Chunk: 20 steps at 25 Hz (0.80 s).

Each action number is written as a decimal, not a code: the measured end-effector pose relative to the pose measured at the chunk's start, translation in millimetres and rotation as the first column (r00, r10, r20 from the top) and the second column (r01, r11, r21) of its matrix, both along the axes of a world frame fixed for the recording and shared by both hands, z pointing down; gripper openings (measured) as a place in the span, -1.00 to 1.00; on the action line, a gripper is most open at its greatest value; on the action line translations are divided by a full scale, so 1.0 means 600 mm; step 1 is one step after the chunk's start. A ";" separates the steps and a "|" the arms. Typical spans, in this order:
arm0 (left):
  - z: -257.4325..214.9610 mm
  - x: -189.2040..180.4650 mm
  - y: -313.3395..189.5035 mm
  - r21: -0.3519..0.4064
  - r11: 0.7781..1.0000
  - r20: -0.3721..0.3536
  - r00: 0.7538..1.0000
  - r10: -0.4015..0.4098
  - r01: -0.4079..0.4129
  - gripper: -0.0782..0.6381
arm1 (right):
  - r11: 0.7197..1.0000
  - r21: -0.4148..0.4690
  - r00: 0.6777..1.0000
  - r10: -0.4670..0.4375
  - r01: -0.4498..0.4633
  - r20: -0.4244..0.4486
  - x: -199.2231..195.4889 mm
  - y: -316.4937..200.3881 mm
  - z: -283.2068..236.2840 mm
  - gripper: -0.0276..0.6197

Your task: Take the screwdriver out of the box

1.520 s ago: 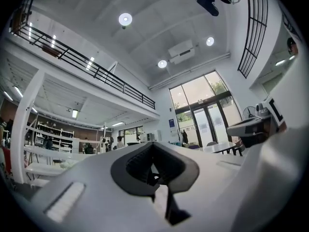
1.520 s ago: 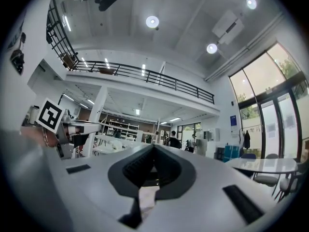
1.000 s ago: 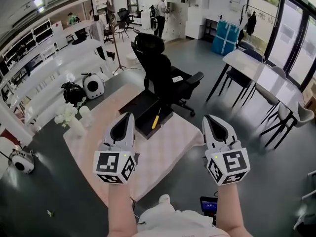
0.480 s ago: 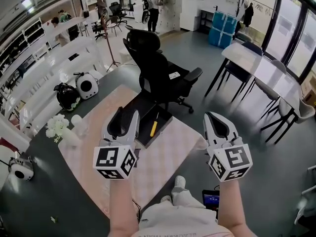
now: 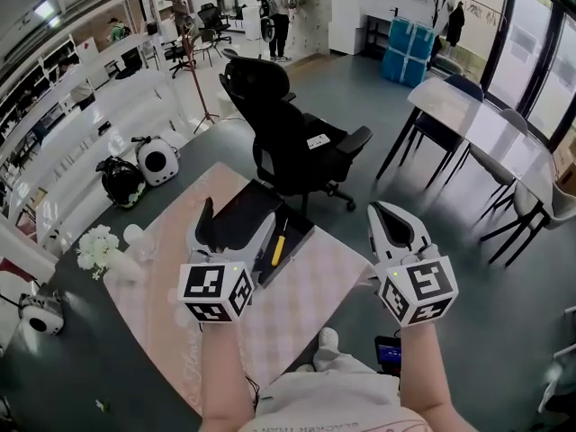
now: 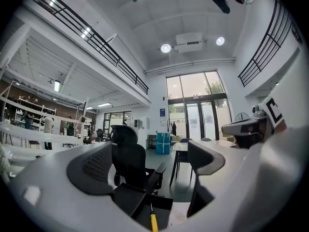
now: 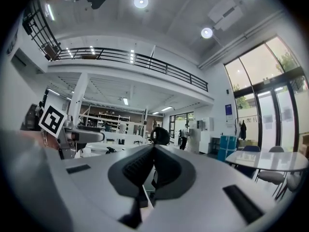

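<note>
Lying in one box [image 5: 239, 207], seemingly one screwdriver [image 5: 279, 242].

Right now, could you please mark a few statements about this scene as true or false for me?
The screwdriver lies in the black box. True.
The left tool grips the screwdriver. False: its jaws are opening with nothing between them.
The right tool is shut. True.
The black box stands on bare floor. False: it rests on a pink checked cloth.
</note>
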<state>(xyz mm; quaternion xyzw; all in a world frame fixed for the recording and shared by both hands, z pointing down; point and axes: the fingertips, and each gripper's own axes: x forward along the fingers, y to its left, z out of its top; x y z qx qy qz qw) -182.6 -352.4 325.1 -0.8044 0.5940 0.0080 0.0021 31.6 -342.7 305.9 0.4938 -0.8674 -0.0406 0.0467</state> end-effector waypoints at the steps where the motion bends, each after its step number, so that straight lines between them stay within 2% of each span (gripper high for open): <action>1: 0.009 0.003 -0.010 -0.017 1.000 0.005 1.000 0.002 -0.001 0.55 | 1.000 -0.007 1.000 -0.005 0.005 -0.002 -0.001 -0.009 0.005 -0.90; 7: 0.093 0.017 -0.063 -0.160 0.987 0.035 0.999 0.023 -0.017 0.55 | 0.996 -0.082 1.000 -0.019 0.018 -0.004 -0.004 -0.068 0.059 -0.90; 12: 0.191 0.029 -0.095 -0.304 0.952 0.061 0.997 0.039 -0.019 0.54 | 0.985 -0.173 0.999 -0.017 0.011 -0.030 0.003 -0.103 0.137 -0.90; 16: 0.274 0.036 -0.110 -0.445 0.896 0.053 0.998 0.046 -0.018 0.54 | 0.971 -0.238 0.996 -0.026 0.006 -0.082 0.004 -0.118 0.201 -0.90; 20: 0.349 0.042 -0.117 -0.580 0.815 0.054 0.997 0.051 -0.010 0.51 | 0.953 -0.302 0.994 -0.038 0.006 -0.100 0.009 -0.122 0.247 -0.90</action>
